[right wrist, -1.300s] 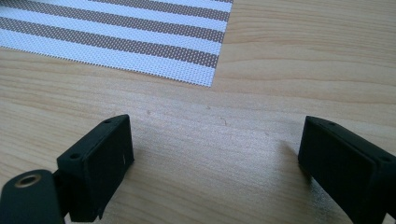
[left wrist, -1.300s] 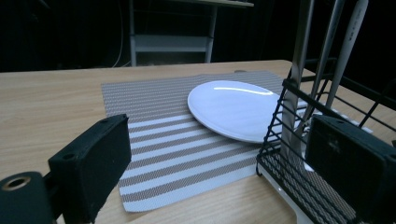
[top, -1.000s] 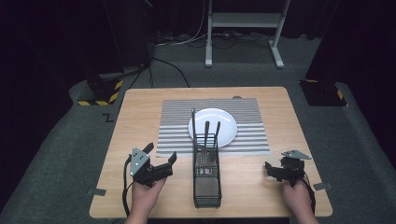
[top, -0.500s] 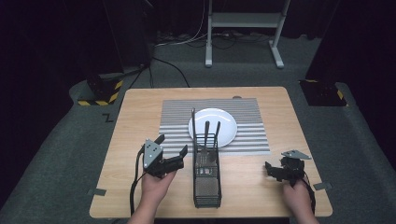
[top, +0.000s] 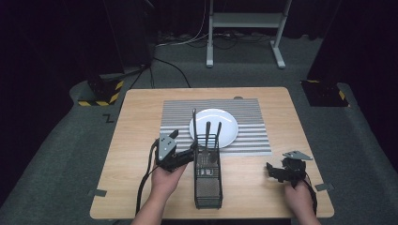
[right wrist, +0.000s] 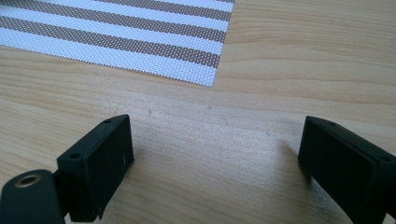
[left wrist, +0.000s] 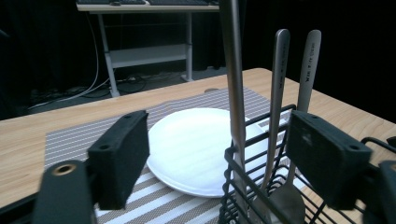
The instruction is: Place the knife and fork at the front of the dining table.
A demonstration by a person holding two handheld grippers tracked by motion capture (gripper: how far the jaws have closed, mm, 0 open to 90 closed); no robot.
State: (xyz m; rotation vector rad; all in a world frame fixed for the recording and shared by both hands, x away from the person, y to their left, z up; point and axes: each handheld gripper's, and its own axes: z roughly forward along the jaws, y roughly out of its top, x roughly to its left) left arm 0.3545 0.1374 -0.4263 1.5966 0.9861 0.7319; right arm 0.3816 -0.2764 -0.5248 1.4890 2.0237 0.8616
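A black wire cutlery basket [top: 208, 185] lies lengthwise on the wooden table, its open end at a white plate [top: 224, 123]. Three metal utensil handles [top: 207, 129] stick out of it over the plate. My left gripper [top: 191, 154] is at the basket's left side near its open end. In the left gripper view the tallest handle [left wrist: 232, 70] and the basket's corner [left wrist: 233, 186] stand between the pads [left wrist: 122, 158], with gaps on both sides; the jaws have just been closing and touch nothing. My right gripper [top: 274, 172] rests open over bare wood at the right, nothing between its pads [right wrist: 100, 161].
A striped placemat [top: 253, 138] lies under the plate; its corner [right wrist: 187, 56] is ahead of the right gripper. The table's front edge [top: 117, 213] is close to both hands. A metal stand [top: 244, 21] is on the floor beyond the table.
The left gripper has slid right, up to the basket's side, and its jaws have narrowed. The right gripper has stayed where it was.
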